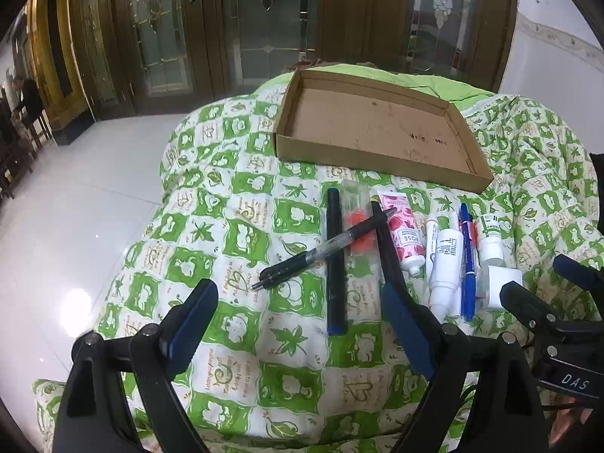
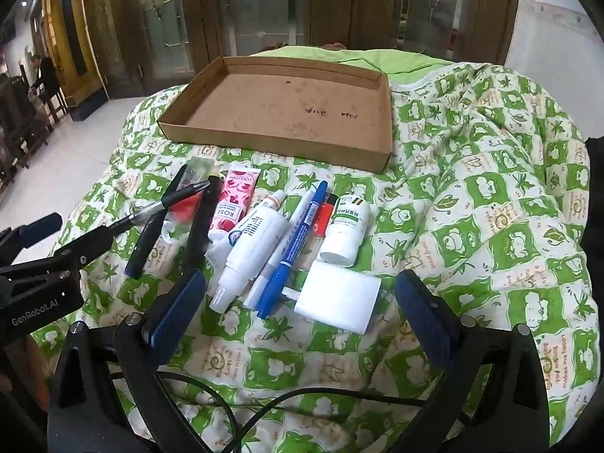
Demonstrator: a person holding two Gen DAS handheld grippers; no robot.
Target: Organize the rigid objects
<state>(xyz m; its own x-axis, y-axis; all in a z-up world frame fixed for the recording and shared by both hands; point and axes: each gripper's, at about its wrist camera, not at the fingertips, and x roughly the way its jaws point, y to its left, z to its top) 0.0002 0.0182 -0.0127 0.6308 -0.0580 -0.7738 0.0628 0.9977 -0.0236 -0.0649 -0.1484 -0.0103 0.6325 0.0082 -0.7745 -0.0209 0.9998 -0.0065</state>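
Note:
An empty cardboard tray lies at the back of a green-patterned quilt. In front of it lie a black click pen across a dark marker, a pink rose tube, a white spray bottle, a blue pen, a white pill bottle and a white box. My left gripper is open above the dark marker. My right gripper is open above the blue pen and white box.
The quilt drapes over a rounded surface and falls off on the left to a white tiled floor. Wooden glass doors stand behind. A person sits by chairs at far left. A cable runs under my right gripper.

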